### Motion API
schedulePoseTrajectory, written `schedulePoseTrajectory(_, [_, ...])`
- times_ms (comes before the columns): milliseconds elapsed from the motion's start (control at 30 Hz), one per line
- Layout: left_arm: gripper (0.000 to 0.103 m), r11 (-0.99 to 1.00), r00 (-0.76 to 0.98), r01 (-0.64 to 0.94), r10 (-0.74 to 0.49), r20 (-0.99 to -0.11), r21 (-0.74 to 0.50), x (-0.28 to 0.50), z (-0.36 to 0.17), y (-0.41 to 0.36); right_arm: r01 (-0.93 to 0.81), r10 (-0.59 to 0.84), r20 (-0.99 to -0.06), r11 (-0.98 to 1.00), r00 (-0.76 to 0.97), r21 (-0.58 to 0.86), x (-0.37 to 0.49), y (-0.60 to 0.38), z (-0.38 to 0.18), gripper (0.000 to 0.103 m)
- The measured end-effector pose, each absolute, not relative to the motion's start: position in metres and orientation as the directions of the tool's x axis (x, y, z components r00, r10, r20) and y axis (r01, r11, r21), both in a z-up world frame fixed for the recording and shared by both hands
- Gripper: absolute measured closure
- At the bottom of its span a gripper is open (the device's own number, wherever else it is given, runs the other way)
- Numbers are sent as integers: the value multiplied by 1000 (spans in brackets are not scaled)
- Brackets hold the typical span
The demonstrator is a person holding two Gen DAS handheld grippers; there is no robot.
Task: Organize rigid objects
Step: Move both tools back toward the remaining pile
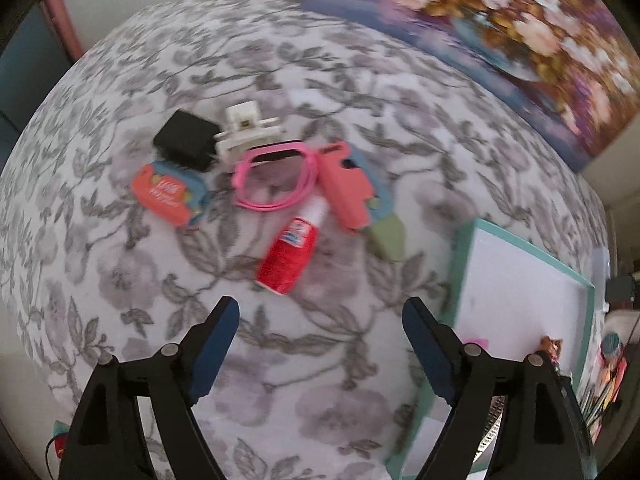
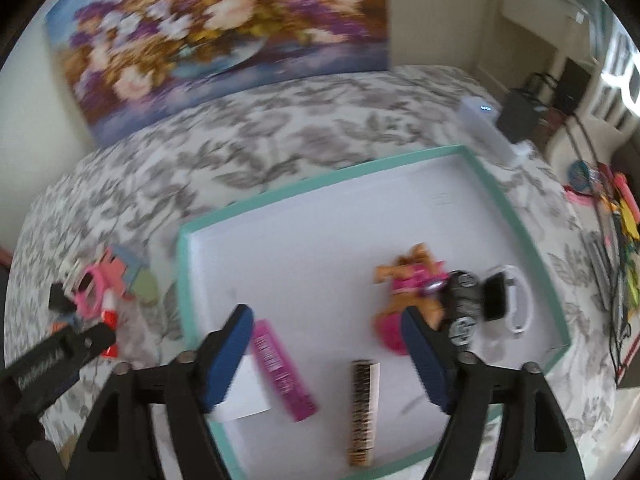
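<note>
Both grippers gape empty over the flowered bedspread.
Left gripper faces six loose items beside the teal-rimmed tray: nearest, one red bottle; farther, one pink frame. Right gripper overhangs the tray, holding one comb.

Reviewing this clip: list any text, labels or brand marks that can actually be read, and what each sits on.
None can be read for certain.
Orange packet: white lettering, blurred.
Red bottle: blue and white label, blurred.
Pink tube in the tray: printed lines, too small.
Left gripper body: white lettering, blurred.
</note>
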State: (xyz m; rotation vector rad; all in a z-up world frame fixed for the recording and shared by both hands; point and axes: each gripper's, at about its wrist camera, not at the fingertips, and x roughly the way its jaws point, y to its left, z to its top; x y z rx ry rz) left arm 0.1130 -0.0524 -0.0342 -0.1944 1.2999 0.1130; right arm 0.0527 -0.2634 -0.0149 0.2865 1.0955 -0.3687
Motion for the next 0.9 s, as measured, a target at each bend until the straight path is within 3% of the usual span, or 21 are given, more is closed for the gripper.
schedulePoseTrajectory(200, [18,968,265,-238,-9,-964,-75,118,-36,-29,368,-133,-900,929,415,33,58,-235,-18,19])
schedulePoseTrajectory(267, [18,963,268,-257,-5,-964,-76,120,-37,-19,362,-126,-901,931,415,37,59,-231,-19,5])
schedulePoseTrajectory(333, [18,960,267,-272,2,-964,-73,120,-37,-11,366,-128,-899,930,419,38,59,-227,-19,0])
schedulePoseTrajectory(433, [16,954,270,-291,15,-963,-67,122,-38,3,355,-122,-899,934,420,39,61,-220,-20,0])
schedulePoseTrajectory(500, [3,951,272,-302,23,-962,-62,123,-38,13,351,-123,-900,936,417,35,62,-215,-21,0])
schedulePoseTrajectory(900, [3,922,292,-386,80,-953,-41,129,-32,71,302,-113,-898,953,425,23,71,-181,-24,0])
